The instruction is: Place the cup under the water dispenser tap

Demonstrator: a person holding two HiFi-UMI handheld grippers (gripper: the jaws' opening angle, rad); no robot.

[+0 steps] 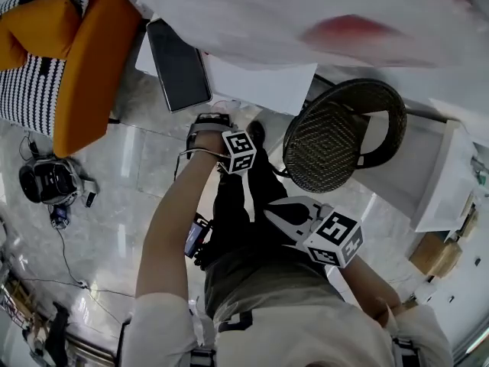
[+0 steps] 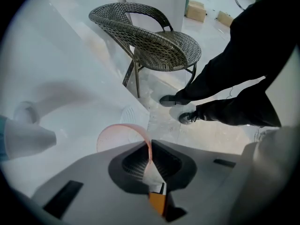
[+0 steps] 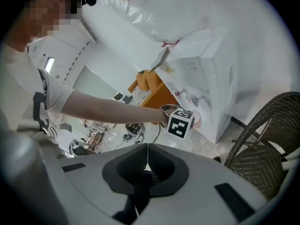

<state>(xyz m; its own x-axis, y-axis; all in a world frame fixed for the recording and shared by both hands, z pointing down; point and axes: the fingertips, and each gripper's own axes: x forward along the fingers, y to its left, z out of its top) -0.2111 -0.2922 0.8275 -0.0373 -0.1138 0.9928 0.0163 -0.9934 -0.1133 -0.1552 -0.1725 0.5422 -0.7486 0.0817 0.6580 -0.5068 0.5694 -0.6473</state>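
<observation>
ahead of your left gripper (image 2: 150, 149) and off to its left is the biggest thing here, a white unit under loose clear plastic (image 3: 211, 78). it may be the dispenser, but no tap can be picked out for sure. only a blurred white stub (image 2: 21, 137) shows at the far left of the left gripper view. beyond the jaws and a little right stands a dark wicker chair (image 2: 154, 46), with your own black-trousered legs (image 2: 234, 93) to its right. the orange cushioned seat (image 1: 92, 67) and the dark tablet (image 1: 179, 63) sit on the far side of your left arm in the head view.

your right gripper (image 3: 147, 149) has its jaws pressed together with nothing between them and is held back, looking toward the left gripper's marker cube (image 3: 180, 122).

your left gripper is clamped on the cup (image 2: 117, 137), a thin, translucent pink plastic one. the jaws pinch one side of its wall at the rim, and the rest of it hangs out ahead and to the left of the tips.

expect it to be very light and soft. the wall will likely buckle under a hard squeeze, and smooth plastic can slip or swivel in a rim pinch. that grip point should serve, provided you keep the cup upright and set it down gently so it doesn't tip.

no brand or lettering is readable. the cubes carry only black-and-white square patterns.
</observation>
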